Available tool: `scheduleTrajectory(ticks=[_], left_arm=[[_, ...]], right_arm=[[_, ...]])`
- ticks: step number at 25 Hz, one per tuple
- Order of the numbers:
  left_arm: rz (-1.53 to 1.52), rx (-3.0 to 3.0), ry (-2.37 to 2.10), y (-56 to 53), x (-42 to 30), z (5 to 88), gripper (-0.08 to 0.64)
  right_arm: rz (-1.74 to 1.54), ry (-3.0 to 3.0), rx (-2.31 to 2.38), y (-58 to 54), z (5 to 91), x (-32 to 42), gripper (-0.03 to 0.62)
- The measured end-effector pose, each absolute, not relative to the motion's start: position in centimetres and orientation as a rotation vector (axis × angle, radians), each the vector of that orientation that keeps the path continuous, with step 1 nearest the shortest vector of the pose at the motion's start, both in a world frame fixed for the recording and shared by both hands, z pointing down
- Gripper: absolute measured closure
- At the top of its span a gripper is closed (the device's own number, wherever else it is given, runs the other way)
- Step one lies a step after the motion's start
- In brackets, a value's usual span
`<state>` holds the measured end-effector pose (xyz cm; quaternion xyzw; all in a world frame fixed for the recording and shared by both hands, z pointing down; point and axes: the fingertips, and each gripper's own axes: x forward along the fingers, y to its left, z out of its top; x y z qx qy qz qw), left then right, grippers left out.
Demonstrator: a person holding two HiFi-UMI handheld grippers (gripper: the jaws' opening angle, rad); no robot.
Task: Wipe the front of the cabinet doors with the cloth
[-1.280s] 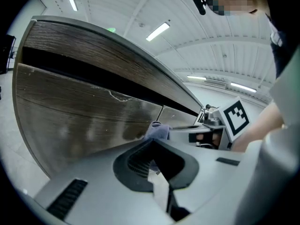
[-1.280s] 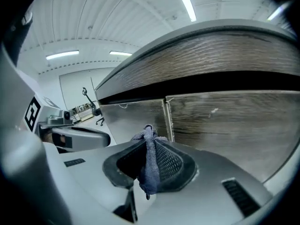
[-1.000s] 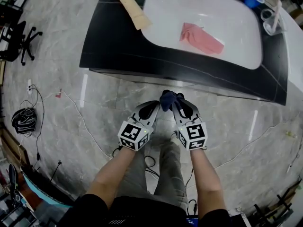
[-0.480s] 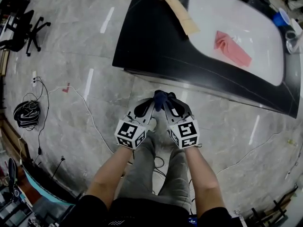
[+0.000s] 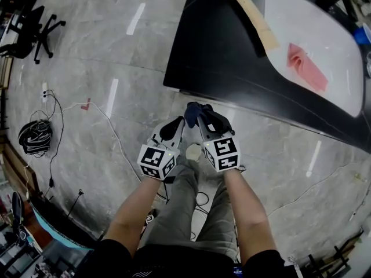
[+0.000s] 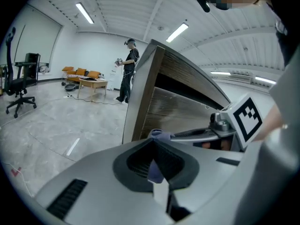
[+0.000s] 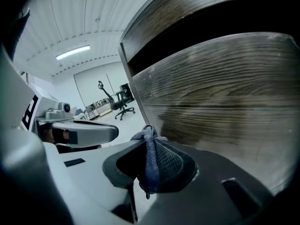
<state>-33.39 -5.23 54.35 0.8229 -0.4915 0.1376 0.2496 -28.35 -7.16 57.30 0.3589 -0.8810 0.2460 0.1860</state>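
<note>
The dark blue cloth (image 5: pixel 194 109) is pinched in my right gripper (image 5: pixel 201 116), which is shut on it just in front of the cabinet's lower front. In the right gripper view the cloth (image 7: pixel 149 158) hangs bunched between the jaws, close to the wood-grain cabinet door (image 7: pixel 225 93) but apart from it. My left gripper (image 5: pixel 177 124) sits beside the right one, its jaws closed. A pale bluish sliver shows between its pads (image 6: pixel 140 161); I cannot tell whether that is cloth. The door (image 6: pixel 178 111) rises behind the left gripper too.
The cabinet carries a black countertop (image 5: pixel 232 51) with a white sink (image 5: pixel 324 16) holding a pink cloth (image 5: pixel 307 65); a wooden board (image 5: pixel 252 13) lies on top. An office chair (image 5: pixel 35 30) and a cable coil (image 5: pixel 35 136) lie left on the floor. A person (image 6: pixel 127 69) stands far off.
The cabinet has slid rightward and upward in the head view as I shifted left along it. Both grippers stayed together with the cloth, now near the cabinet's left corner.
</note>
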Motion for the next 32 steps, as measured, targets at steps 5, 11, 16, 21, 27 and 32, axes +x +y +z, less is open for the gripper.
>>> scheduleTrajectory(ticks=[5, 11, 16, 21, 27, 32], left_arm=[[0.391, 2.239, -1.346, -5.9, -33.9, 54.9, 0.560], [0.369, 2.242, -1.326, -6.2, -32.2, 54.8, 0.560], [0.370, 2.268, -1.289, -6.0, -28.8, 54.7, 0.560], [0.371, 2.305, -1.214, -5.5, -24.3, 54.6, 0.560], [0.389, 2.348, -1.128, -4.6, -18.7, 54.6, 0.560], [0.409, 2.376, -1.072, -3.9, -14.7, 54.8, 0.560]], right_arm=[[0.663, -2.467, 1.006, -8.4, 57.7, -29.2, 0.526], [0.623, -2.450, 1.026, -8.7, 57.7, -26.6, 0.526], [0.621, -2.412, 1.085, -8.2, 57.8, -22.0, 0.526], [0.649, -2.387, 1.167, -7.9, 57.9, -16.9, 0.526], [0.678, -2.334, 1.264, -7.3, 58.4, -10.7, 0.526], [0.678, -2.298, 1.318, -6.9, 58.6, -6.0, 0.526]])
